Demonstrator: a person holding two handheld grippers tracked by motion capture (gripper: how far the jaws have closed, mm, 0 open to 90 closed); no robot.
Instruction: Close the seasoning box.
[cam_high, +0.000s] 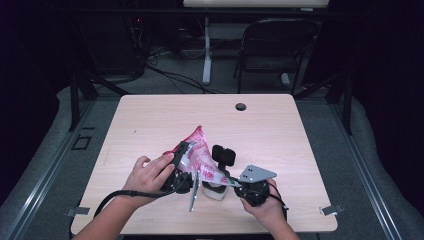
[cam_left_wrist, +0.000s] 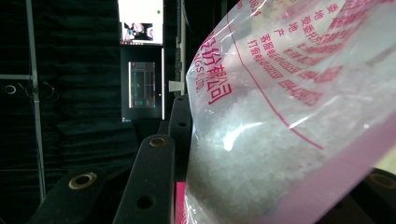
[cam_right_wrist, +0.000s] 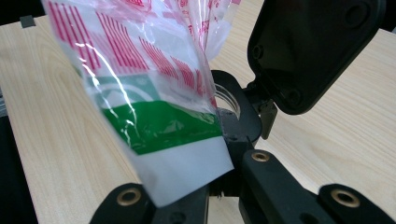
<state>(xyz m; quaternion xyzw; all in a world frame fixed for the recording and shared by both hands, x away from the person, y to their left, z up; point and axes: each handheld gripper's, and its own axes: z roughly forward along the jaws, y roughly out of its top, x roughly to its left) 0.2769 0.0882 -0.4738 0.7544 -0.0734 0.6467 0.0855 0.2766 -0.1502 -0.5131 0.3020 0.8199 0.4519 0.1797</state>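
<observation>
Bag (cam_high: 196, 152), a clear plastic one with red print and white crystals inside, hangs over the near middle of the table (cam_high: 150, 115), held tilted between the two grippers. The left gripper (cam_high: 181, 167) is clamped on the filled upper part; the right gripper (cam_high: 235, 182) pinches the flat green-and-white bottom corner, jaws clenched tight on it. Just under the bag's lower end stands a small jar (cam_right_wrist: 229, 105) with its black flip lid (cam_high: 224, 155) open (the mouth looks bare in the right gripper view). My reading: the bag is lifted and angled toward the jar, the lid is already up, but pouring has not visibly begun, so the filling and closing remain. Whether the bag is cut open, and where, I cannot make out. The jar's body is mostly hidden behind the bag and grippers.
</observation>
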